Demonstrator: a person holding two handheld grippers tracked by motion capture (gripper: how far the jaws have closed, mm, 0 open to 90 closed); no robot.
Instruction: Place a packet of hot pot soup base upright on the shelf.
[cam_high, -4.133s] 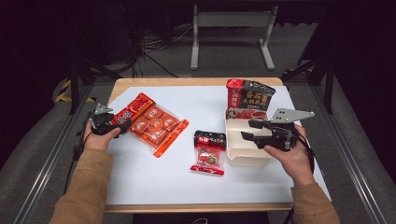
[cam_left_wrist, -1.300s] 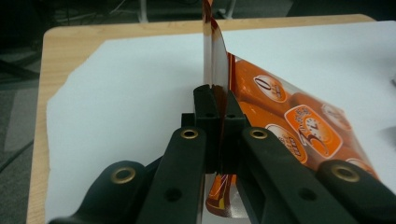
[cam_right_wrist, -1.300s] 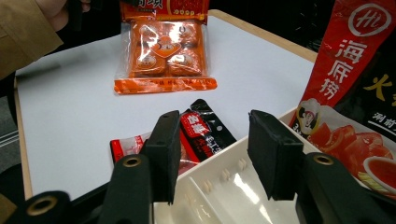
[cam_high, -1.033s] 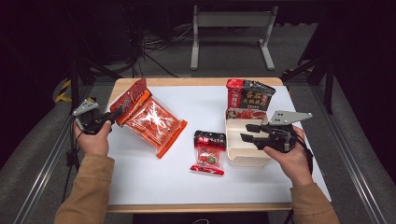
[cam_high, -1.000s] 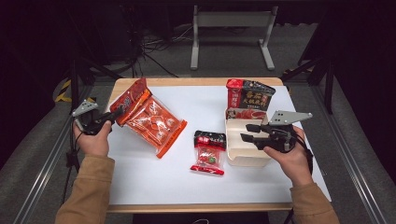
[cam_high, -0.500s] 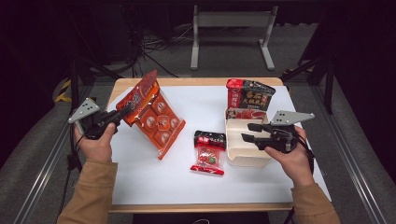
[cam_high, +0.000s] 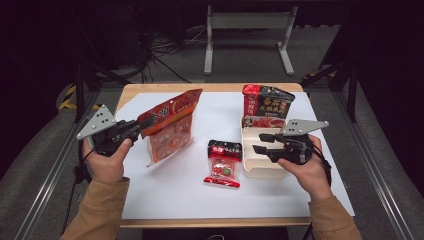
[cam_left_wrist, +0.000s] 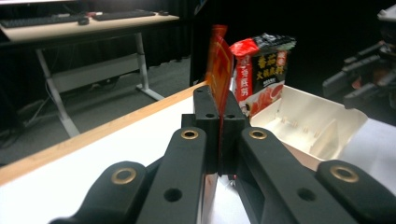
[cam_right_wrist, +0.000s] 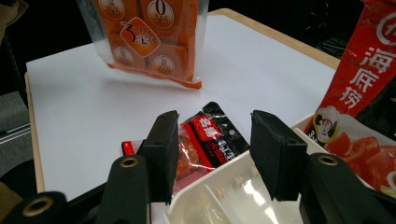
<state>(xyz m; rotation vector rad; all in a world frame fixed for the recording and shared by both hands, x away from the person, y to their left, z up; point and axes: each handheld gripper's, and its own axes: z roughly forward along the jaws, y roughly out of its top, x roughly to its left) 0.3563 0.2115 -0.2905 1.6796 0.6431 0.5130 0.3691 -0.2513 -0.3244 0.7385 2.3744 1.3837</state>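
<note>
Left of the tray (cam_high: 260, 162), the left gripper (cam_high: 141, 123) is clamping the orange bag (cam_high: 171, 131) by its top edge, jaws fully shut on it, the bag hanging above the counter (cam_high: 170, 190). Over the tray's near wall, the right gripper (cam_high: 259, 142) is hovering, jaws partly open, gripping nothing. The small packet (cam_high: 223, 163) is lying just beside the tray.

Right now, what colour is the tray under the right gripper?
Cream-white tray, clearest in the high view.
</note>
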